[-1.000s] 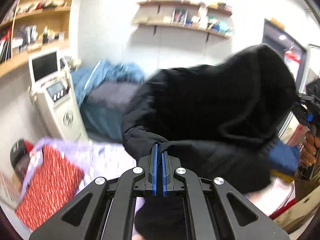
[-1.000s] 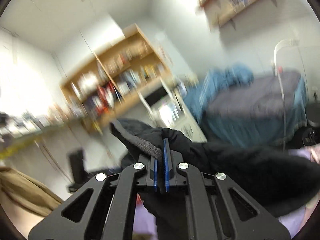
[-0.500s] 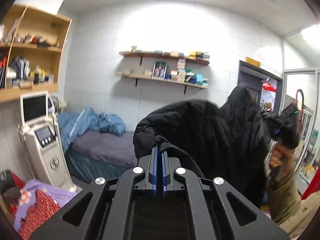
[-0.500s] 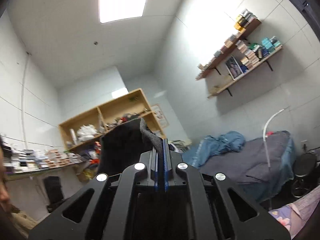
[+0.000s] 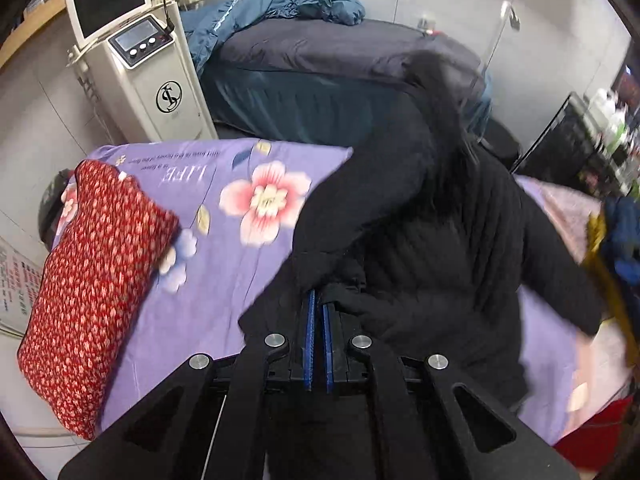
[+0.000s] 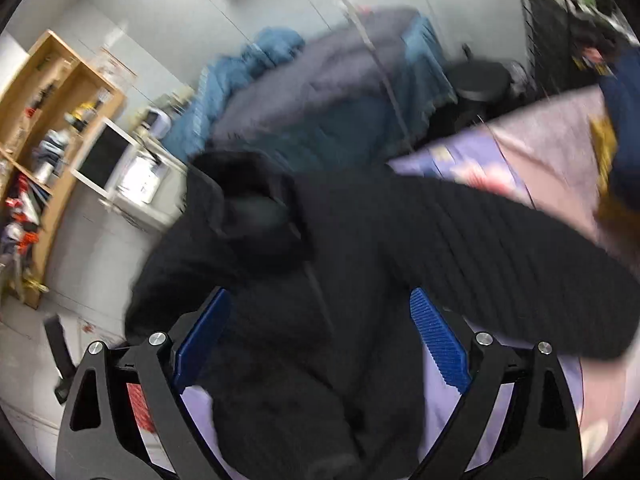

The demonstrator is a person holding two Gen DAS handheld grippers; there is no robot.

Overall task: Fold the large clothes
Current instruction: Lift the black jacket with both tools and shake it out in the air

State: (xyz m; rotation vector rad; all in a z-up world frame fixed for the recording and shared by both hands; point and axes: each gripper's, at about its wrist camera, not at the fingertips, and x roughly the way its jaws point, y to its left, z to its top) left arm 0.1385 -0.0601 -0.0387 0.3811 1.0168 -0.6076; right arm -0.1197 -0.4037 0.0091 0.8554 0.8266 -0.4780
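Observation:
A big black quilted jacket lies spread over a purple flowered sheet. My left gripper is shut on a fold of the jacket's near edge, blue pads pinched together. In the right wrist view the same black jacket fills the middle, its hood bunched at the upper left. My right gripper hangs just above it with its jaws opening wide; the cloth lies under and between the blue pads but they do not press on it. That view is blurred by motion.
A red patterned garment lies folded at the sheet's left end. A white machine with a screen stands beyond, next to a bed with dark and blue covers. Blue and yellow cloth sits at the right edge.
Both grippers swung down from high in the air to the sheet, and the jacket dropped flat onto it. The right gripper let go of the jacket and opened; the left stayed shut on it.

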